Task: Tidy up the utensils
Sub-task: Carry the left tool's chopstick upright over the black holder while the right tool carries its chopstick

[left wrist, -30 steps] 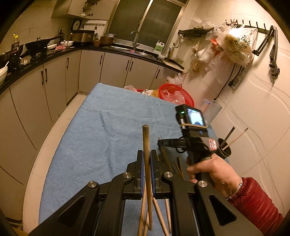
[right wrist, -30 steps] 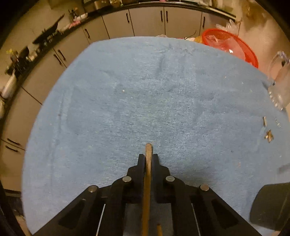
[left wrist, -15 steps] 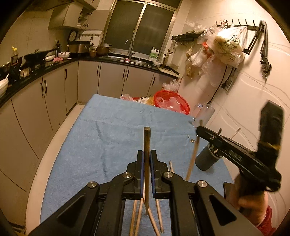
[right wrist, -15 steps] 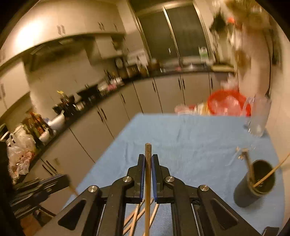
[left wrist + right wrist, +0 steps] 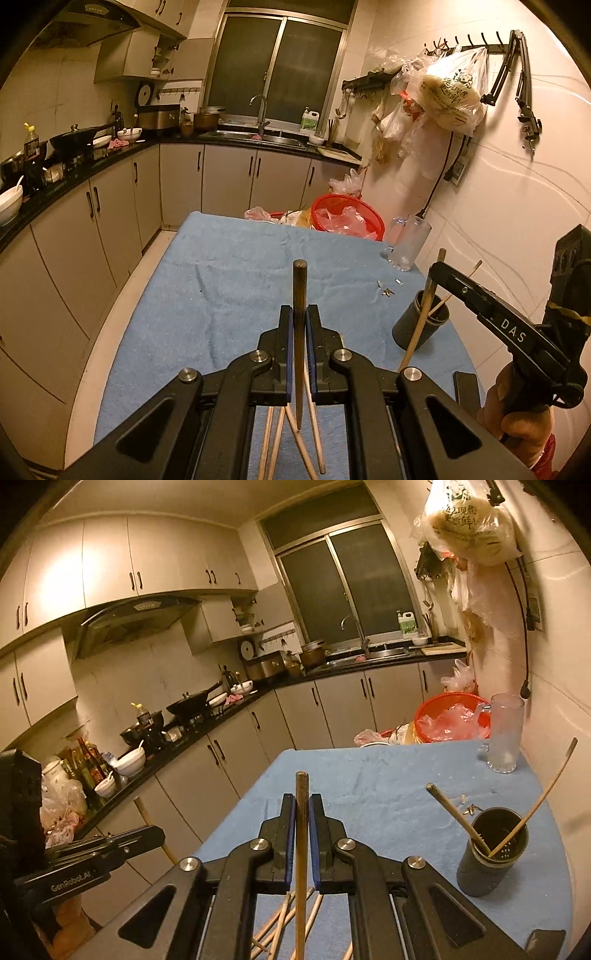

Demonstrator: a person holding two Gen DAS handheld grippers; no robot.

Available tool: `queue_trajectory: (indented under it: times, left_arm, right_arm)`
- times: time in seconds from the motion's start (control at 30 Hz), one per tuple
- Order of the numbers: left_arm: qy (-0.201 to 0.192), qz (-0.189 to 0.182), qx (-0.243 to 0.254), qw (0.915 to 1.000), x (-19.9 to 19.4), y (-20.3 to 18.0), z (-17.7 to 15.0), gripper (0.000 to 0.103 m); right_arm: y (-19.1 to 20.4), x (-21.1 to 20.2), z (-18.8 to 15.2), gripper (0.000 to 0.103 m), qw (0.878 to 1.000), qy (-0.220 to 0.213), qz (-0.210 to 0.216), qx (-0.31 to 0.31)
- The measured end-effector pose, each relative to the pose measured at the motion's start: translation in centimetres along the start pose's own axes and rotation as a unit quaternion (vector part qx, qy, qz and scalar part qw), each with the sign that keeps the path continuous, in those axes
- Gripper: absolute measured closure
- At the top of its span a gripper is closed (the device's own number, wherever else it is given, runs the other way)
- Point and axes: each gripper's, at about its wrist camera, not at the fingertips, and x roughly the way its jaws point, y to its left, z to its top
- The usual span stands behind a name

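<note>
My left gripper point(image 5: 300, 314) is shut on a dark chopstick point(image 5: 300, 280) that stands upright above the blue towel point(image 5: 229, 295). In the right wrist view my right gripper point(image 5: 302, 801) is shut on a wooden chopstick point(image 5: 302, 782), also upright. From the left wrist view the right gripper point(image 5: 437, 267) hangs to the right, its chopstick slanting down in front of the dark round holder point(image 5: 421, 328). The holder point(image 5: 487, 864) has two chopsticks leaning in it. Several loose chopsticks point(image 5: 314, 435) lie on the towel under both grippers.
A red basket point(image 5: 347, 218) with plastic bags and a clear glass jar point(image 5: 410, 243) stand at the table's far end. Small metal bits point(image 5: 388, 291) lie near the holder. The tiled wall runs along the right; cabinets and a counter line the left.
The right gripper rose off the towel with its chopstick and tilted up to face the kitchen, ending beside the holder. The left gripper lifted a little with its chopstick.
</note>
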Motion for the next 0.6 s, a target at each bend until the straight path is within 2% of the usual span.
queue_trajectory:
  times: [0.6]
  left_arm:
    - [0.003,-0.014,0.047,0.9988,0.6,-4.3,0.3,0.096]
  right_arm:
    - [-3.2,-4.2,0.6,0.095,0.999,-0.043,-0.009,0.032]
